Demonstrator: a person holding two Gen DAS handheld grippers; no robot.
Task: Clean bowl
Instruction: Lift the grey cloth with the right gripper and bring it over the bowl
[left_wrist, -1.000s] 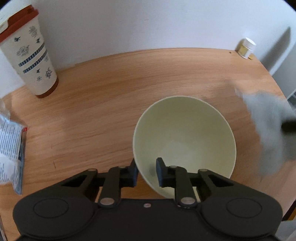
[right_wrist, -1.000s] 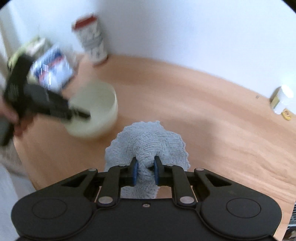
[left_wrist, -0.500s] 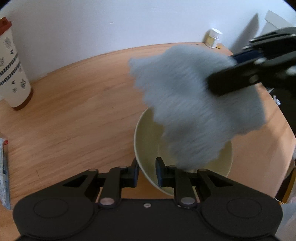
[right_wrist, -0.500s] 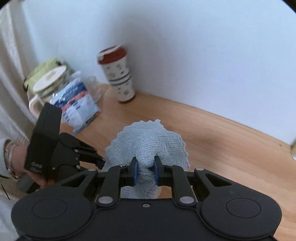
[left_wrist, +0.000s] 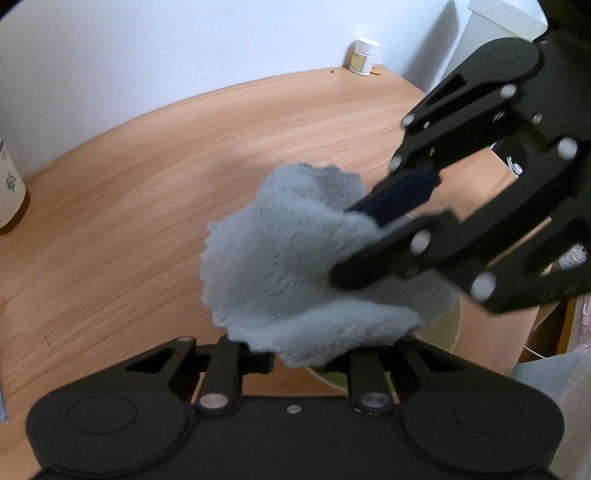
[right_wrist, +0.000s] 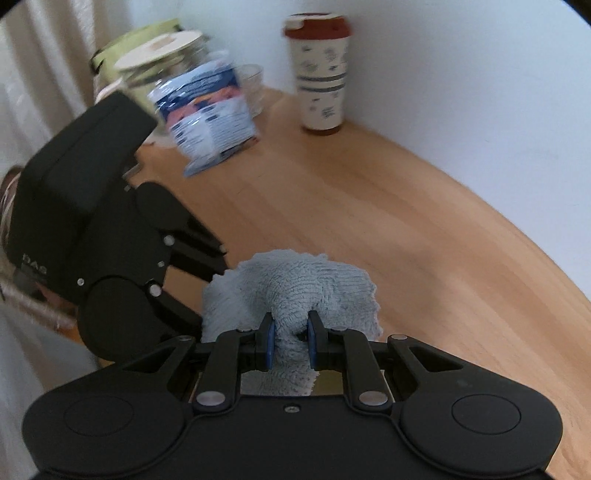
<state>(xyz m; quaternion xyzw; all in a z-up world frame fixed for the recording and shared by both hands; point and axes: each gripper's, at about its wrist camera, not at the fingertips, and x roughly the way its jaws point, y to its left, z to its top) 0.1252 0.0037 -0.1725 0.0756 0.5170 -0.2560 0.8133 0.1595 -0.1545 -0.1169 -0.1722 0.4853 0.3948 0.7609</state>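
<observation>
We see the cloth (left_wrist: 291, 280), a pale grey-blue fluffy terry rag, bunched and draped over the bowl (left_wrist: 448, 326). Only a cream sliver of the bowl's rim shows at the cloth's 4 o'clock, above the wooden bench (left_wrist: 147, 206).

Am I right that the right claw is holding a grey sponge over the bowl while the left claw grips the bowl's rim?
Not quite: the right claw holds a fluffy grey cloth, not a sponge, as the right wrist view shows. It is over the bowl, whose rim the left claw grips.
</observation>
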